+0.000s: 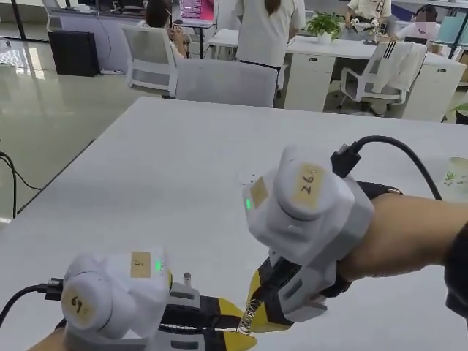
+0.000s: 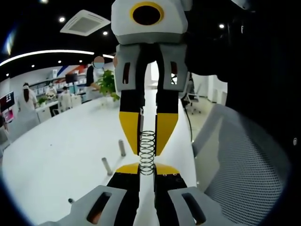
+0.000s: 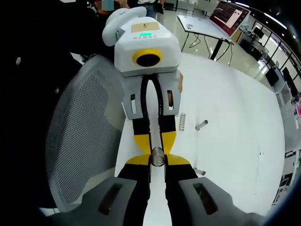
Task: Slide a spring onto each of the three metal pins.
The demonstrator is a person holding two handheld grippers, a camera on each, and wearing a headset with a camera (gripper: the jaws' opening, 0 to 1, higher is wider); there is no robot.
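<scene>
Meeting tip to tip above the white table [image 1: 183,161], the left gripper [image 2: 146,170] and right gripper [image 3: 158,162] are both clenched on one spring [image 2: 147,147] — each pinching an end, its long axis running straight from one set of jaws into the other. Two metal pins [image 2: 122,147] stand upright on the table just off to the side, with what may be a third at the blurred edge. The left gripper sits nearer them — I'd judge the spring must be tipped upright over a pin before it can slide down.
</scene>
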